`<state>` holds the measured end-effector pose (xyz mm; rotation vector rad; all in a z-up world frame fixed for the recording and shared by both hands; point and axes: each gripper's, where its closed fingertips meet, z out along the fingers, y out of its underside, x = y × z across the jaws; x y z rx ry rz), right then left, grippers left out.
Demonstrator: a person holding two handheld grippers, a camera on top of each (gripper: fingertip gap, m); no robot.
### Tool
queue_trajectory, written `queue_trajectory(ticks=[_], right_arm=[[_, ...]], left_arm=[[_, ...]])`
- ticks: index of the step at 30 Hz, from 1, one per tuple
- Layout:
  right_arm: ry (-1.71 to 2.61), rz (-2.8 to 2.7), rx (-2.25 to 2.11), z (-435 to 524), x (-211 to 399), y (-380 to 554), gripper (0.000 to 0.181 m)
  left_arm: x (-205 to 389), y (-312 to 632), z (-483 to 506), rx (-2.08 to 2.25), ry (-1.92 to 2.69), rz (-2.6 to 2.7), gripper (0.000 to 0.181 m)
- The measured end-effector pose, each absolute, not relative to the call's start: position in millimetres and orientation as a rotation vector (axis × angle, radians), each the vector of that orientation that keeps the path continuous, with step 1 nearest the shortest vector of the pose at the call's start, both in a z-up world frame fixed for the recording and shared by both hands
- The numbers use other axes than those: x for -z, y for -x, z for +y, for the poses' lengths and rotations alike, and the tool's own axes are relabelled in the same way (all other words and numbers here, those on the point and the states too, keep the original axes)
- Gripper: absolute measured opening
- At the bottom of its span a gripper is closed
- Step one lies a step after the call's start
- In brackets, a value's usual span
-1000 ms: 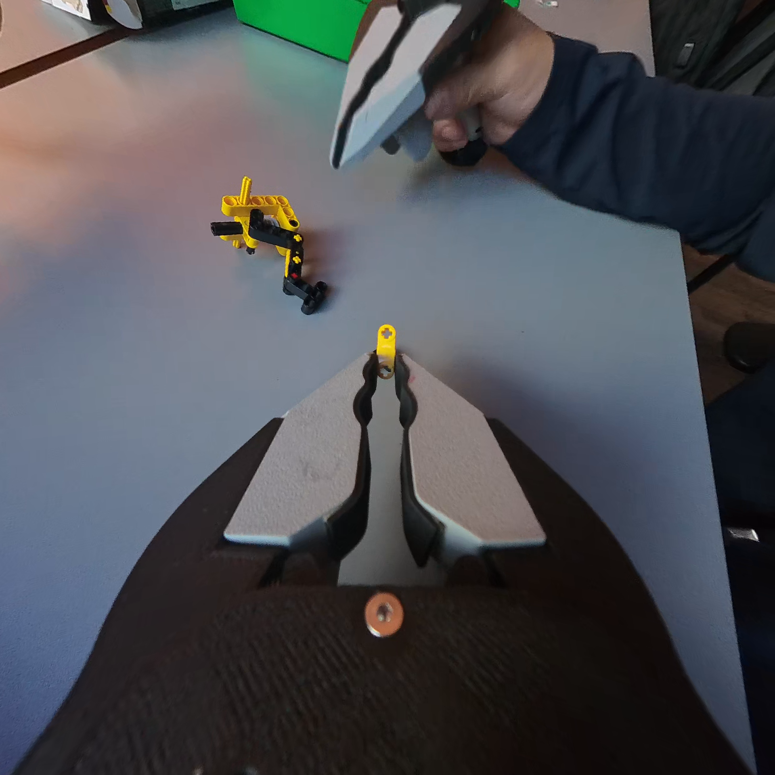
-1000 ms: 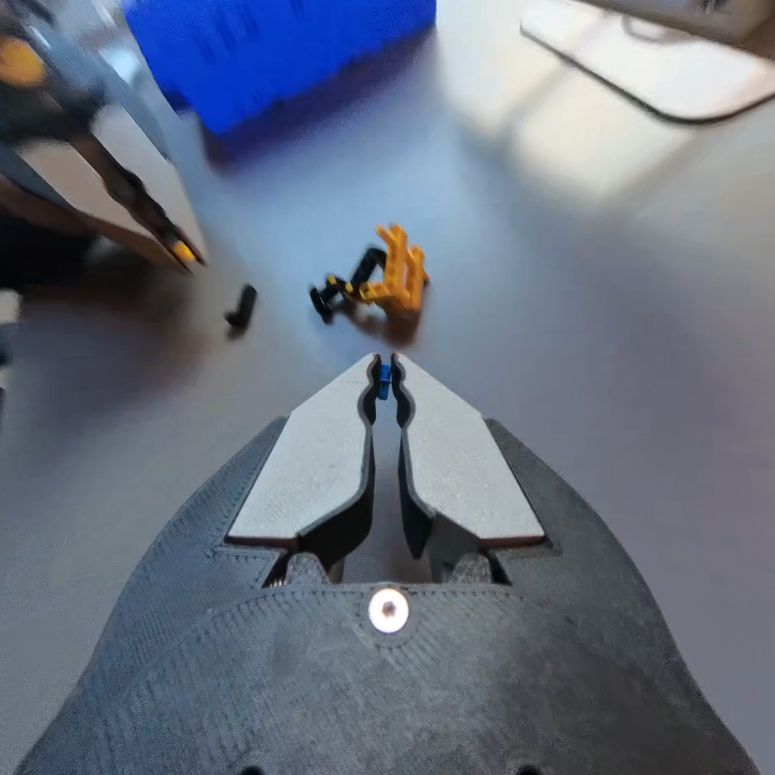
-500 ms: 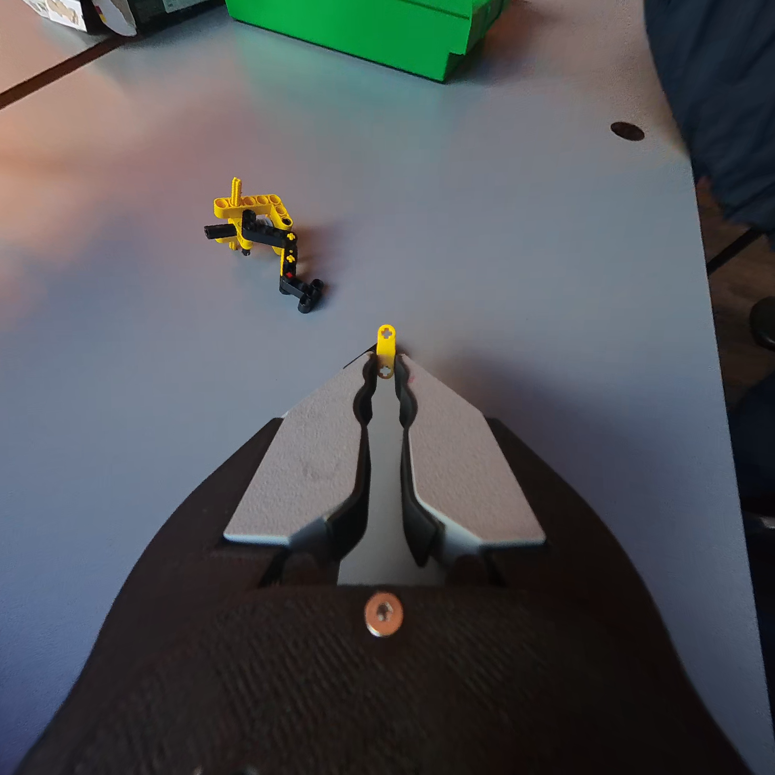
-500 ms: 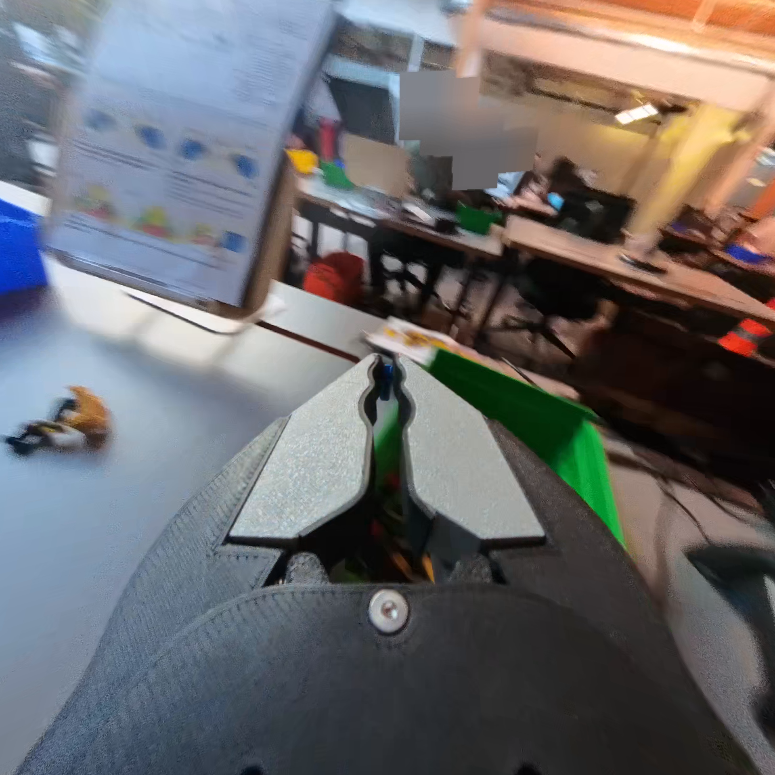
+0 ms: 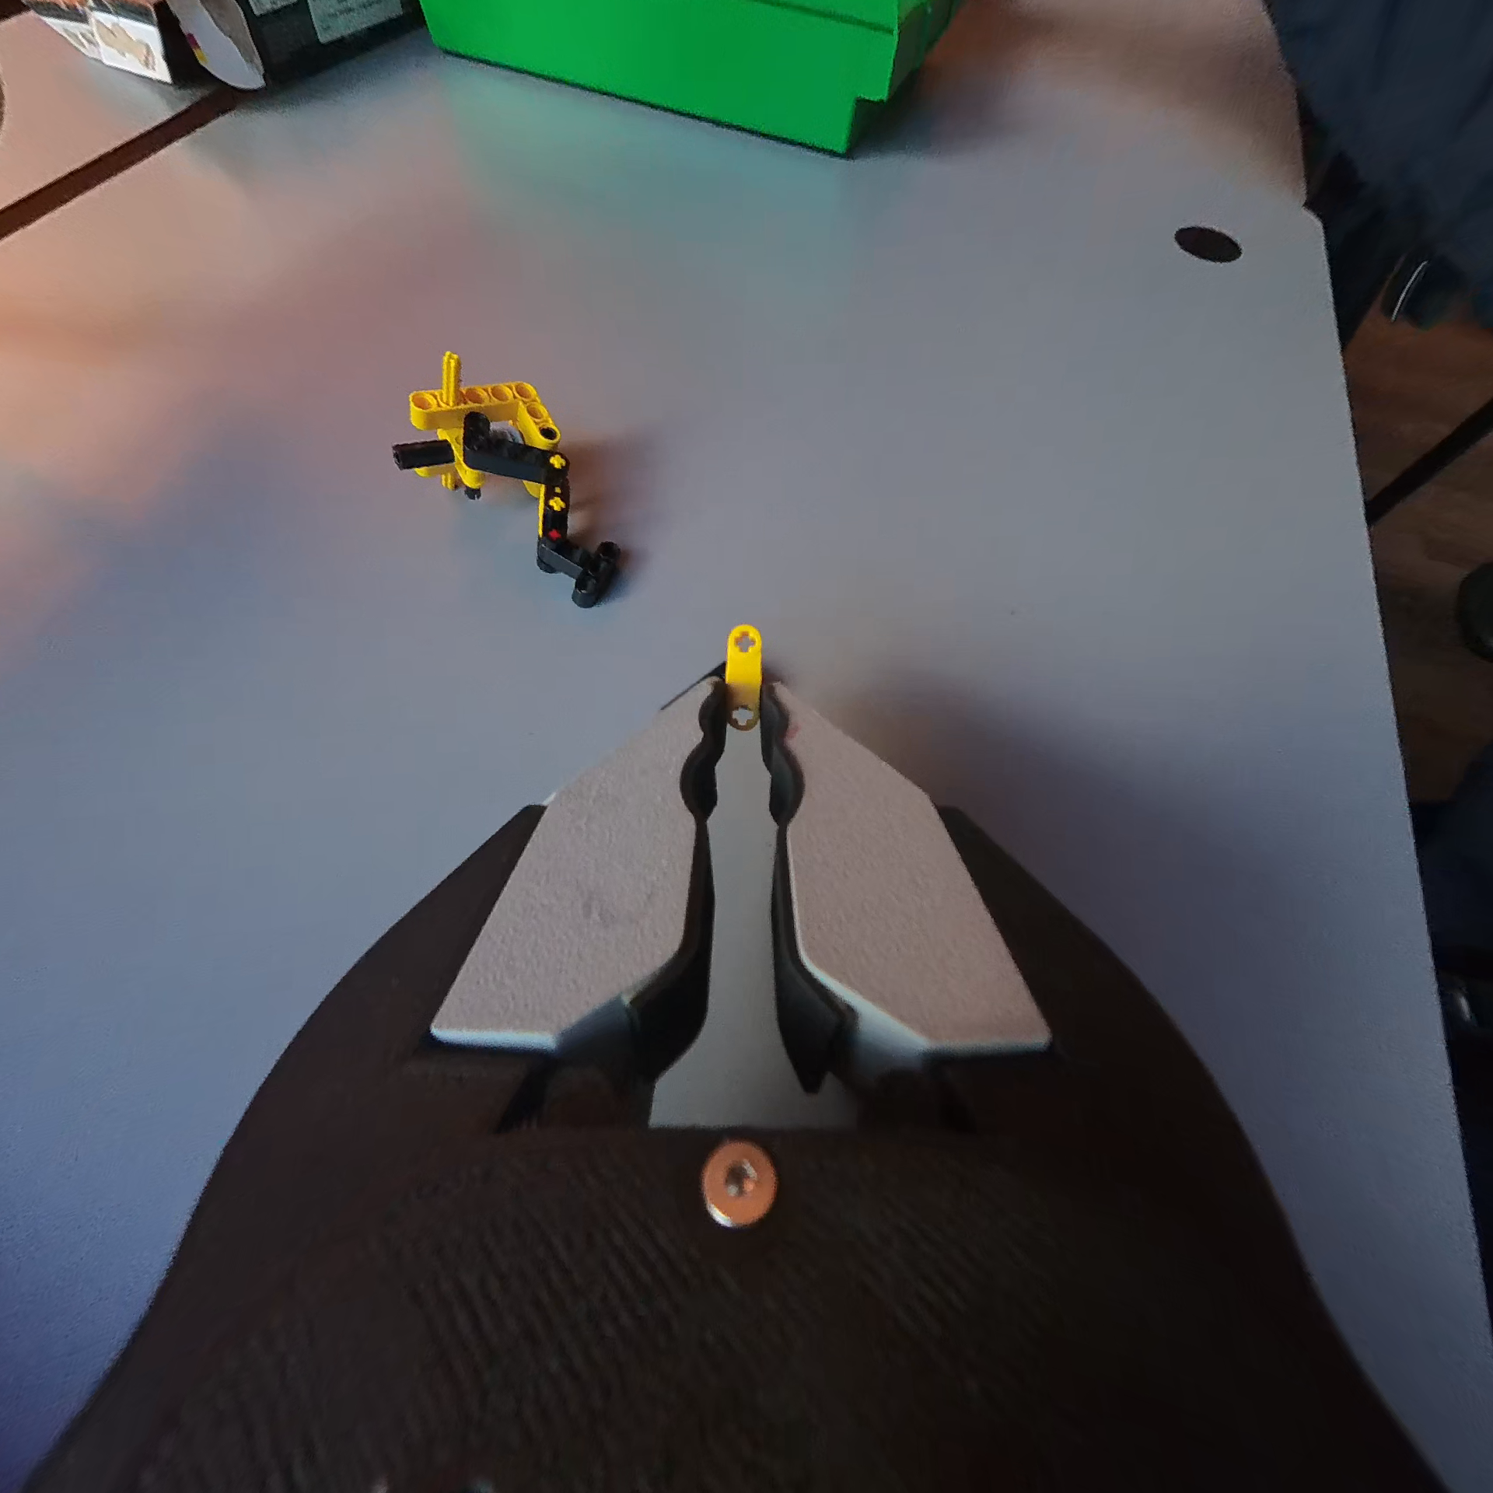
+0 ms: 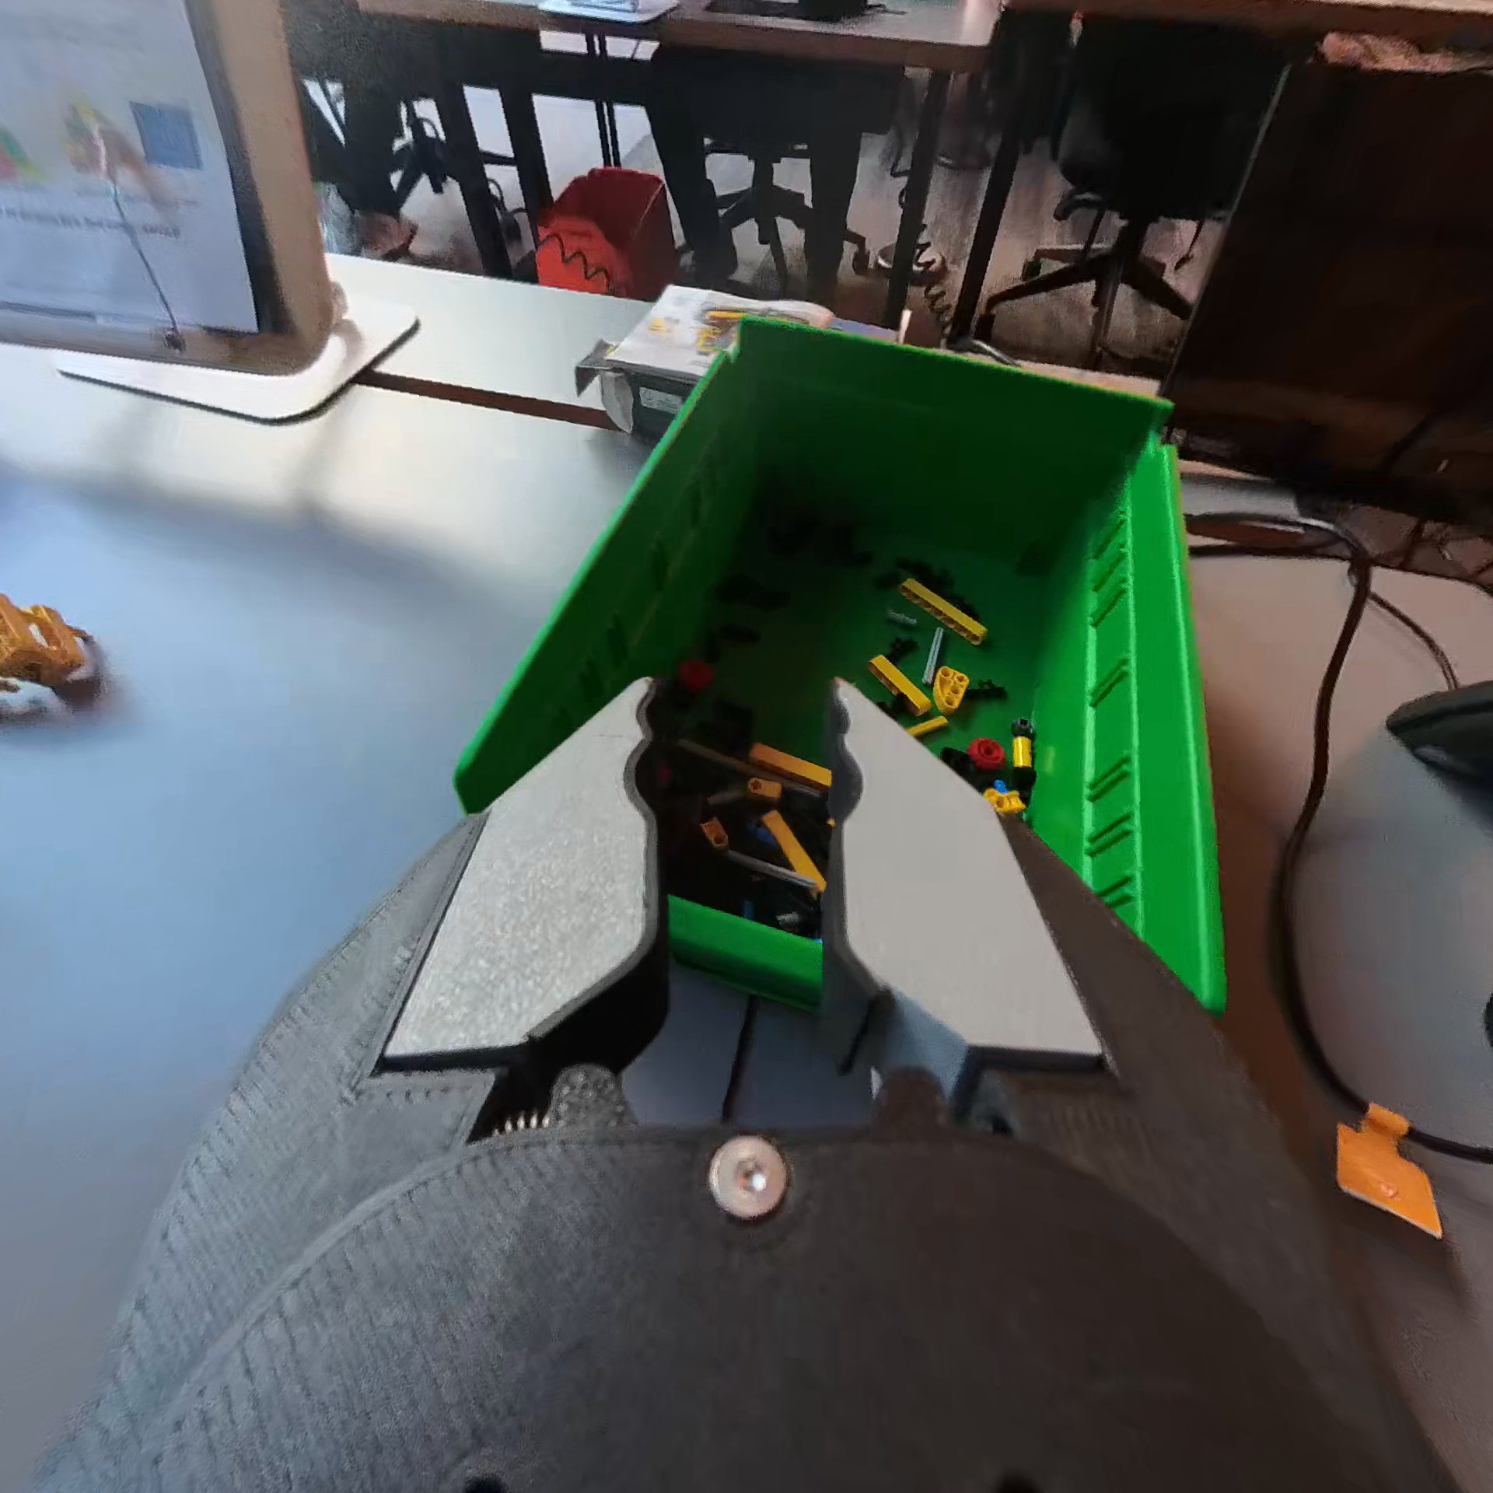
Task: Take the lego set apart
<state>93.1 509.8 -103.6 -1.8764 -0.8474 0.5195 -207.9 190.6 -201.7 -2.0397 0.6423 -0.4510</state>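
The yellow and black lego assembly [image 5: 501,468] lies on the grey table [image 5: 929,404], ahead and left of my left gripper. It shows blurred at the left edge of the right wrist view [image 6: 40,646]. My left gripper [image 5: 742,696] is shut on a small yellow lego link [image 5: 743,675], held just above the table. My right gripper [image 6: 739,699] is open and empty above the near end of the green bin [image 6: 1131,687], which holds several loose yellow, black and red lego pieces [image 6: 937,687].
The green bin also shows at the far edge in the left wrist view [image 5: 670,65]. A cardboard box [image 5: 161,40] lies left of it. A monitor stand [image 6: 242,372] stands at the back left. A cable [image 6: 1309,808] runs along the table's right side. A cable hole [image 5: 1206,244] is near the right edge. Across from one pair of fingers to the other is roughly 45 cm.
My right gripper swung from the assembly over to the green bin and opened; the small blue piece it held is gone from its jaws. The left gripper stayed put with the yellow link.
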Motion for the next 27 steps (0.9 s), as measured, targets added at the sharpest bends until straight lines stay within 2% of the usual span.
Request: queue_trajectory(ticks=[5, 9, 12, 15, 18, 21, 27], right_arm=[[1.736, -0.953, -0.638, 462, 97, -38, 0.034], [1.559, -1.217, -1.177, 340, 98, 64, 0.024], [1.566, -1.466, -1.561, 245, 129, 129, 0.025], [1.541, -1.525, -1.844, 193, 137, 167, 0.026], [1.572, -1.528, -1.903, 180, 142, 184, 0.028], [1.631, -1.51, -1.801, 185, 152, 193, 0.02], [1.717, -1.458, -1.826, 188, 167, 201, 0.013]], left_arm=[[194, 209, 192, 0.491, 1.997, 0.615, 0.005], [173, 199, 189, 0.554, 1.845, 0.656, 0.005], [161, 188, 185, 0.481, 1.734, 0.755, 0.005], [156, 181, 184, 0.298, 1.647, 0.852, 0.005], [164, 184, 189, 0.136, 1.678, 0.879, 0.005], [171, 186, 192, 0.034, 1.714, 0.898, 0.005], [178, 181, 193, 0.024, 1.757, 0.904, 0.005]])
